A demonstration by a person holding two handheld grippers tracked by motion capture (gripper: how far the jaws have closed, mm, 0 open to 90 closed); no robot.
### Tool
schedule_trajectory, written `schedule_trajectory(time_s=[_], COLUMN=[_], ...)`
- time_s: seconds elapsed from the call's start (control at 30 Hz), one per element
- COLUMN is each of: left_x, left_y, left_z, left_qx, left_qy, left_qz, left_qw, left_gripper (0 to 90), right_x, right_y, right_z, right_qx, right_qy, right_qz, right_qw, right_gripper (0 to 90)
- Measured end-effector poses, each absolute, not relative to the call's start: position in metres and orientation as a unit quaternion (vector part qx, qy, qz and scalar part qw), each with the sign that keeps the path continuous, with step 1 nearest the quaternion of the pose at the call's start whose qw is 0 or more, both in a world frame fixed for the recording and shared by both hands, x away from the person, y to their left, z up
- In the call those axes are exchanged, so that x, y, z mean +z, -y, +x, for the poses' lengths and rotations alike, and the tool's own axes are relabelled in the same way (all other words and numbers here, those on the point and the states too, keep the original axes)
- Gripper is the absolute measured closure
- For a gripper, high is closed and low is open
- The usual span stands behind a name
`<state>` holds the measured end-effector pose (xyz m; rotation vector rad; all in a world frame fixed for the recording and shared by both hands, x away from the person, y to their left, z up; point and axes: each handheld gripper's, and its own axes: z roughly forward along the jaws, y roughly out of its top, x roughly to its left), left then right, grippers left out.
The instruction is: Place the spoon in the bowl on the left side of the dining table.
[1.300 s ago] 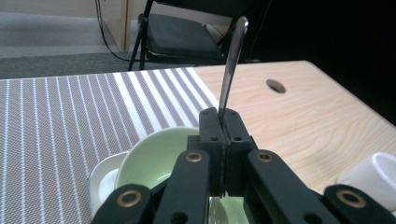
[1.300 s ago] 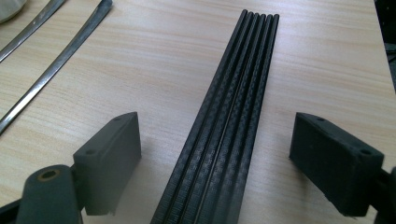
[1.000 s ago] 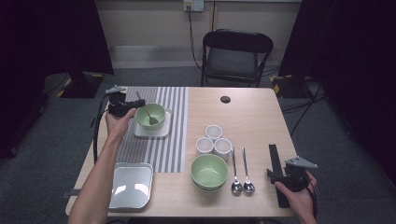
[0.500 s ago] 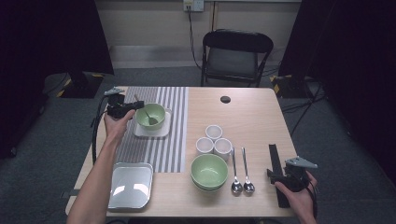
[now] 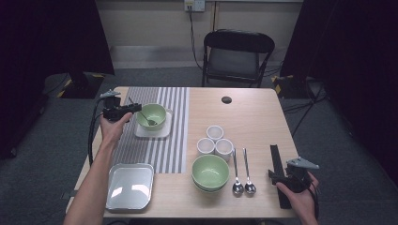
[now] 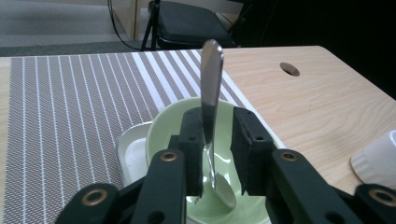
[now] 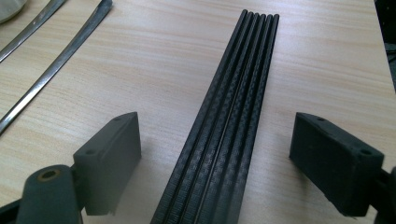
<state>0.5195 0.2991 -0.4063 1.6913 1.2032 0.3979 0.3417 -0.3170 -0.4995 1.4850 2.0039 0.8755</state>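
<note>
spoon [image 6: 211,93]: metal, bowl end down inside cup, handle leaning up over rim | cup [image 5: 151,116]: pale green, upright on small white square plate [image 5: 162,132] | location: striped mat, table's far left

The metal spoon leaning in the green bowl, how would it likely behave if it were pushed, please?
The shiny metal spoon looks stiff and probably slippery. Leaning on the rim of the pale green bowl, it would likely slide or pivot. The left claw stands open around its handle.
</note>
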Motion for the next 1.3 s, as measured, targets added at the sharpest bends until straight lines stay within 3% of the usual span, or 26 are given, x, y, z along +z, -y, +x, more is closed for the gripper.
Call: schedule_trajectory(time_s=[0.47, 0.63, 0.7, 0.9, 1.3], left_x=[-0.417, -0.422, -0.423, -0.428, -0.443], left_y=[-0.309, -0.305, -0.305, -0.304, -0.306], left_z=[0.515, 0.517, 0.519, 0.522, 0.520], left_qx=[0.165, 0.160, 0.160, 0.150, 0.139], left_qy=[-0.515, -0.517, -0.517, -0.528, -0.535], left_qz=[0.693, 0.702, 0.702, 0.701, 0.704], left_qw=[0.477, 0.464, 0.462, 0.455, 0.446], left_gripper=[57.8, 41.0, 40.3, 26.5, 27.2], right_x=[-0.500, -0.500, -0.500, -0.500, -0.500], right_y=[0.317, 0.317, 0.317, 0.317, 0.317], right_z=[0.342, 0.342, 0.342, 0.342, 0.342], right_qx=[0.321, 0.321, 0.321, 0.321, 0.321], right_qy=[-0.734, -0.734, -0.734, -0.734, -0.734], right_qz=[0.545, 0.545, 0.545, 0.545, 0.545], right_qw=[0.247, 0.247, 0.247, 0.247, 0.247], right_gripper=[15.6, 15.6, 15.6, 15.6, 15.6])
